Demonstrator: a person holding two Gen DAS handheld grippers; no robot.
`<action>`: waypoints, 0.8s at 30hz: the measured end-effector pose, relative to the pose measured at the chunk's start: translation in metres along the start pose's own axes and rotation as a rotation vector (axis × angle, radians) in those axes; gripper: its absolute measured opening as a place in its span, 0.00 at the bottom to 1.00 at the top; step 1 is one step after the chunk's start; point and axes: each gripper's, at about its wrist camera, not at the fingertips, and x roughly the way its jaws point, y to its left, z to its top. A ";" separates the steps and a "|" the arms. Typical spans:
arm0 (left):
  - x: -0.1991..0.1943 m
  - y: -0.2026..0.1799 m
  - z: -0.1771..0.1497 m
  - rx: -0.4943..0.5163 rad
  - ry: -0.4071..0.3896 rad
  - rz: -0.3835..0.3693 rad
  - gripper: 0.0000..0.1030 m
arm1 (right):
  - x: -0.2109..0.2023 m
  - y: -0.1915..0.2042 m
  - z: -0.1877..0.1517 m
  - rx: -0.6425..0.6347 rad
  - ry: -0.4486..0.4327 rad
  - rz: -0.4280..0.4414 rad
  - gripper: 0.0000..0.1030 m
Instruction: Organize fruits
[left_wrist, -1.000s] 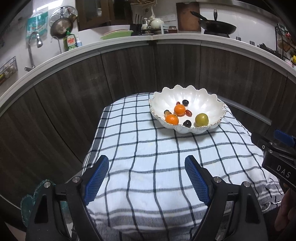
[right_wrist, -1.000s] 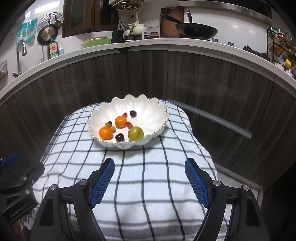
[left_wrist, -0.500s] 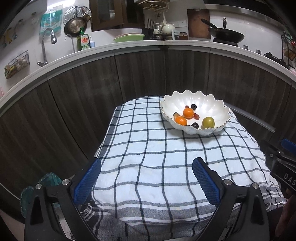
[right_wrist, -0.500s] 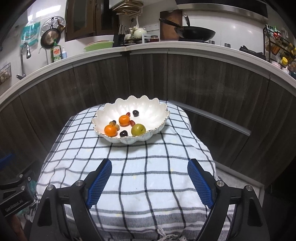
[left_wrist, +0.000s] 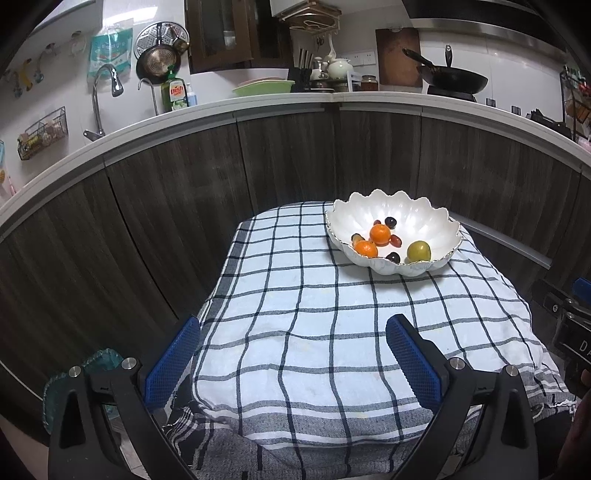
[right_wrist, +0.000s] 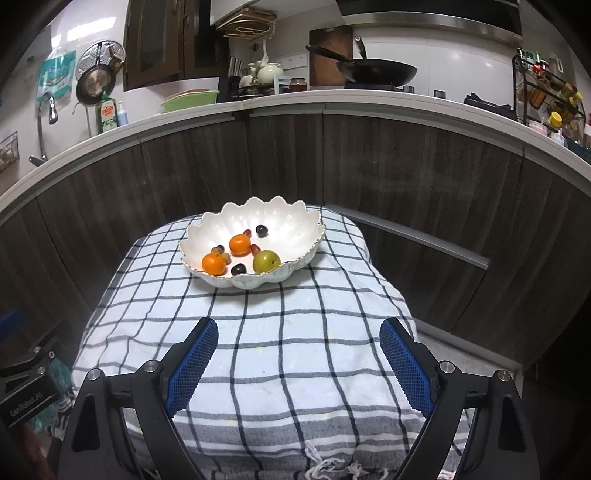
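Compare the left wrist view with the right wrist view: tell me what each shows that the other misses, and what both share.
Only the left wrist view shows the left gripper head-on, jaws wide and empty, and a wire basket on the wall by the tap. Only the right wrist view shows the right gripper head-on, also open and empty, and a rack of bottles on the counter. Both share the white bowl holding two oranges, a green fruit and small dark fruits, on the checked cloth.
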 end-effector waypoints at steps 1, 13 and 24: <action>0.000 0.000 0.000 0.000 -0.001 -0.001 0.99 | -0.001 0.000 0.000 -0.001 -0.004 -0.001 0.88; -0.003 -0.001 0.000 -0.002 -0.005 0.000 0.99 | -0.005 0.000 0.001 -0.004 -0.019 0.006 0.88; -0.005 0.000 0.000 -0.003 -0.009 0.001 0.99 | -0.007 0.001 0.002 -0.004 -0.022 0.009 0.88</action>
